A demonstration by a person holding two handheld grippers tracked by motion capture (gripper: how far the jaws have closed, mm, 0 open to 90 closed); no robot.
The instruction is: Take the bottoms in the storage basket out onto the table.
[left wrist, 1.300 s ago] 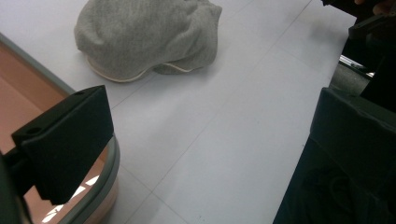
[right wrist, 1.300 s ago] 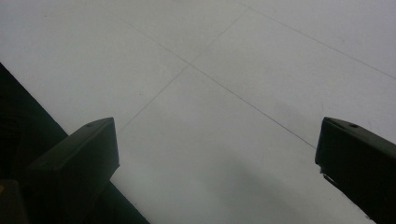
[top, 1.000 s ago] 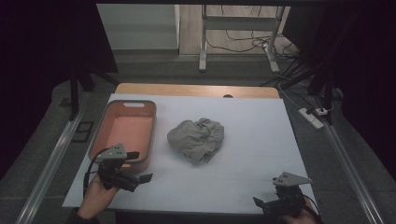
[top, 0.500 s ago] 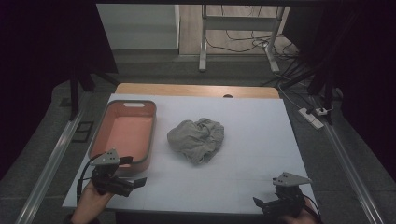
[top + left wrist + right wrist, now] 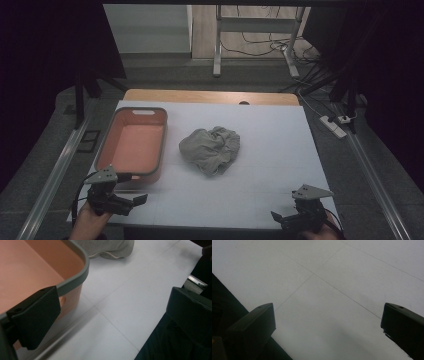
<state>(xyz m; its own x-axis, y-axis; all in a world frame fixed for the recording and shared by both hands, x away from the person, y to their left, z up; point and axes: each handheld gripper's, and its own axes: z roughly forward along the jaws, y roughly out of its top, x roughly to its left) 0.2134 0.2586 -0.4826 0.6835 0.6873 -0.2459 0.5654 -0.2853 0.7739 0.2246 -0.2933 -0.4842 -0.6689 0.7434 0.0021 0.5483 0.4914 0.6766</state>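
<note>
A dim lab or recording studio is showing itself here, not a home. A desk covered in a white sheet is standing on a grey carpeted floor, with metal rails running along both of its sides. Black curtains are hanging to the left and right, closing the space in. Beyond the desk, loose cables are trailing over a wooden floor around the legs of a metal stand, and a white power strip is lying on the carpet at the right. A person is holding a wired hand-held gripper at the desk's near edge, the kind of equipment a test setup uses.
</note>
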